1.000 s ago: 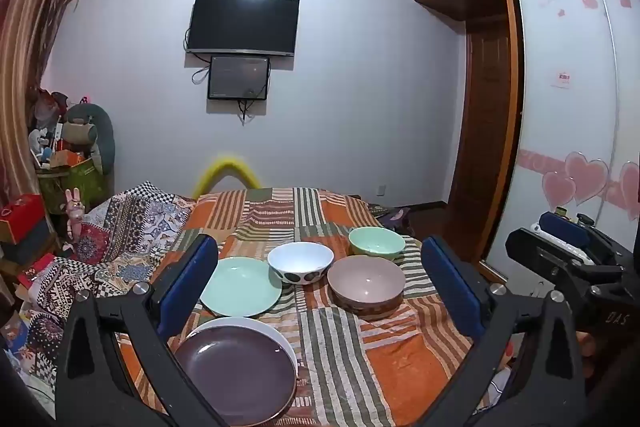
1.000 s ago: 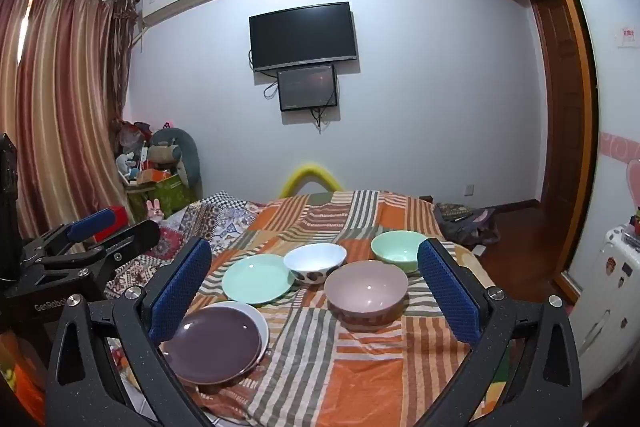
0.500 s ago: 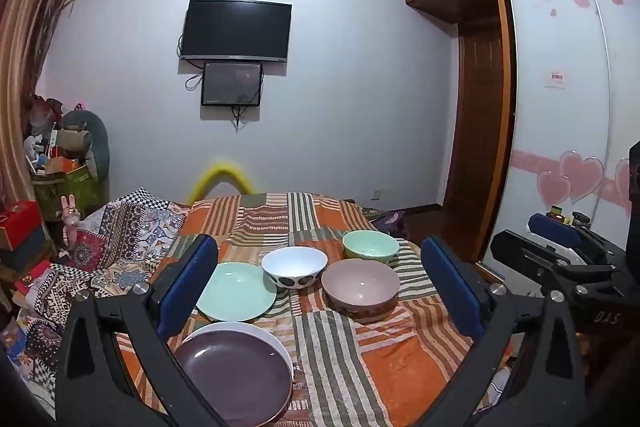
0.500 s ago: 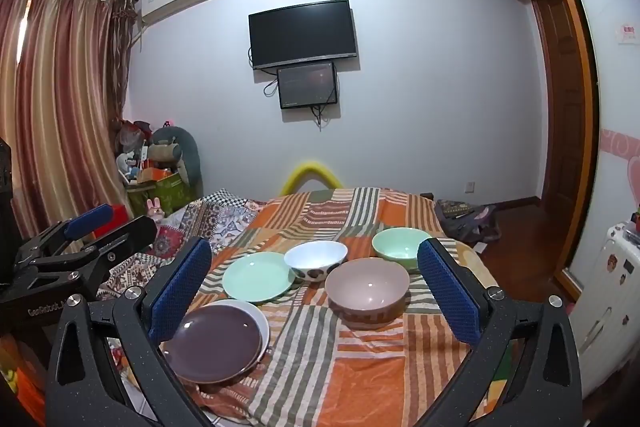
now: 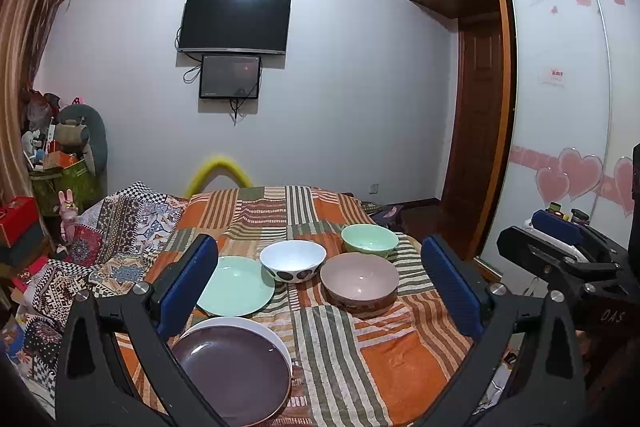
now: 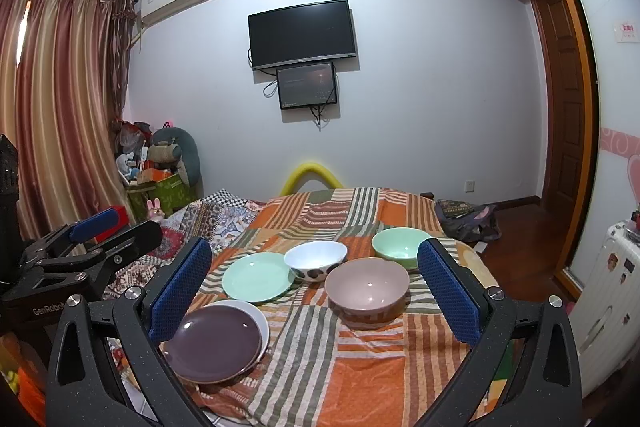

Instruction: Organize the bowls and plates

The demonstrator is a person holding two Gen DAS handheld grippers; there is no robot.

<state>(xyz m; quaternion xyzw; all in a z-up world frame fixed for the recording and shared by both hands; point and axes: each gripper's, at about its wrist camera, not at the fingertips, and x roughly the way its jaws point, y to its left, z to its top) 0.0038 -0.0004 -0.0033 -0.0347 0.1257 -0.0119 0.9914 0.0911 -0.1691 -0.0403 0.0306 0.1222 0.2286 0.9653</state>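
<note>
Both grippers were seen spread wide with nothing between the blue pads — left gripper [image 5: 320,283] and right gripper [image 6: 314,287] were held above the near edge of the striped patchwork cloth [image 5: 400,359], clear of all the dishes.

Five dish positions were counted on the cloth. A purple plate [image 5: 232,373] was stacked on a white plate [image 5: 276,333] at the near left; only the white rim was visible around it. A mint-green plate [image 5: 236,285] was laid flat just behind that stack. A white bowl with dark spots [image 5: 293,261] was set just right of the green plate, close to its rim — contact could not be confirmed. A pinkish-brown bowl [image 5: 359,279] was placed to the right of it, nearer the cameras, and a mint-green bowl [image 5: 369,240] was placed behind it toward the far right. All three bowls were upright and apart from one another.

From the right wrist view the same layout was confirmed: purple plate [image 6: 214,343], green plate [image 6: 258,277], spotted bowl [image 6: 316,259], brown bowl [image 6: 366,287], green bowl [image 6: 400,247].

Each gripper was caught at the edge of the other's view, off to the side of the cloth. A second patterned blanket [image 5: 104,247] was bunched at the left of the cloth. On the far wall a black TV [image 5: 235,23] was mounted, with a smaller screen [image 5: 230,76] under it.
</note>
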